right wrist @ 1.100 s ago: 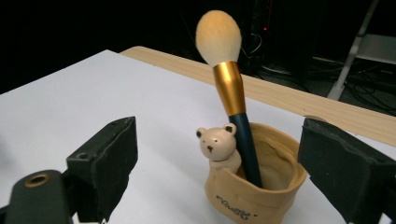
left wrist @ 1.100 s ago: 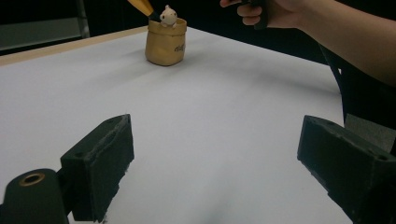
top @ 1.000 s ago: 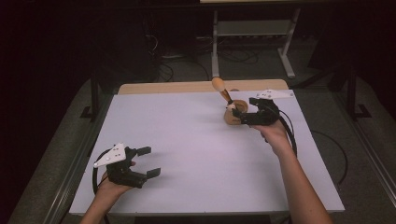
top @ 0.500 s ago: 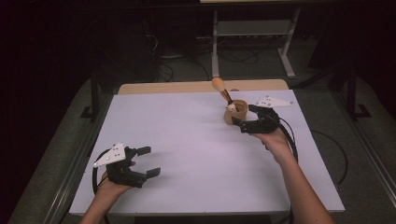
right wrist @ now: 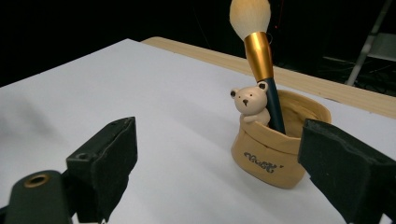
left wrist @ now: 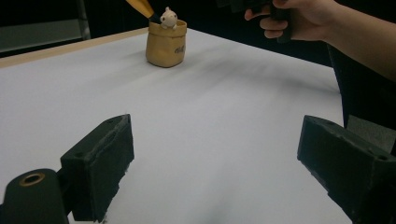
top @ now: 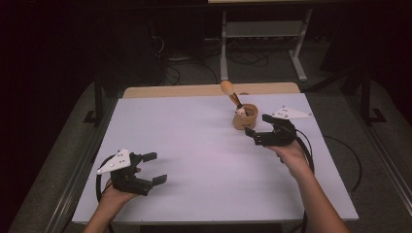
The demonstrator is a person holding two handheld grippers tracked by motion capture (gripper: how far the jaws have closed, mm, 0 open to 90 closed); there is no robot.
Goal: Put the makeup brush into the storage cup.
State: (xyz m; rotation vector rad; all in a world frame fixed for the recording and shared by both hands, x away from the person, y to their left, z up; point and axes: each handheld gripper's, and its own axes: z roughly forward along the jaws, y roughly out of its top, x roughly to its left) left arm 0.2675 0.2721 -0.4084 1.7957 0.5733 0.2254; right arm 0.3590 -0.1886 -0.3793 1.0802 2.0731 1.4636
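One cup (top: 244, 118), one brush (top: 231, 92).

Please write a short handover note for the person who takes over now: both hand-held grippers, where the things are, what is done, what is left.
Left hand-held gripper: open, empty, near the front left of the table, apart from everything.
Right hand-held gripper: open, empty, just beside the holder, not touching it.
Things: the tan holder with a small bear on its rim stands upright at the far right of the table. The brush stands in it, tilted, bristles up.
Done: the brush is in the holder.
Left: cannot tell for sure; probably nothing more than checking that the holder stands steady.
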